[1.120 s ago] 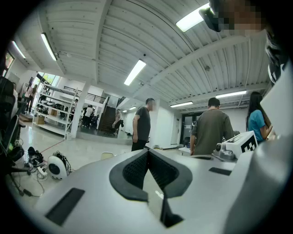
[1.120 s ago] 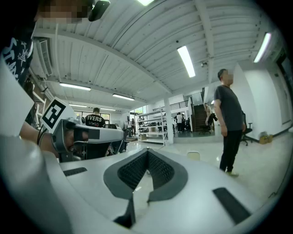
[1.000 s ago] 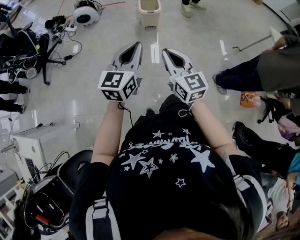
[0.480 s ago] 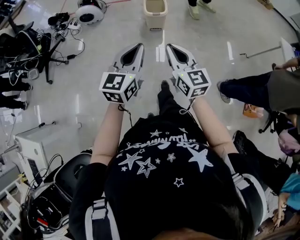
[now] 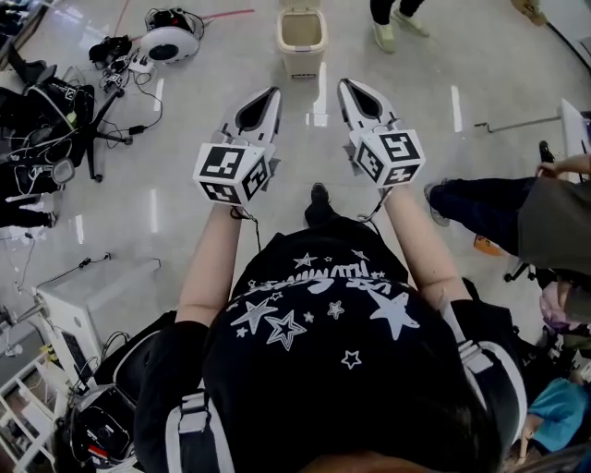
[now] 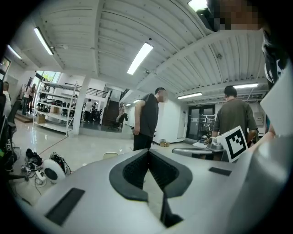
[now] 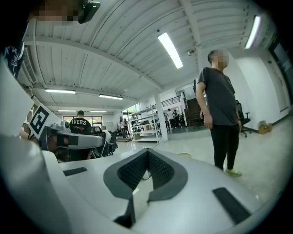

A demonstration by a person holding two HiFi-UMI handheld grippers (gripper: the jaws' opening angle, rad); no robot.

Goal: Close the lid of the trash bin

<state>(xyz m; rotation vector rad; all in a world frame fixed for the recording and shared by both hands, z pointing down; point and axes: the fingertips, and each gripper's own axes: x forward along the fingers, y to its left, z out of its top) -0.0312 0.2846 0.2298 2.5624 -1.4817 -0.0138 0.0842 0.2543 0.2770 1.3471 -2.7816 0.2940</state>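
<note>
Glossy floor, trash bin ahead — left tongs, right tongs, both pressed together, empty.

The trash bin lies right at the top edge of the head view, and its lid cannot be made out there. The same edge cuts off the standing person beside it, leaving only lower legs and shoes.

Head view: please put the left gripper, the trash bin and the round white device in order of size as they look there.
1. left gripper: largest, though nearest the camera.
2. trash bin: farther away on the floor.
3. round white device: only slightly smaller than the bin, so this ranking is unsure.
</note>
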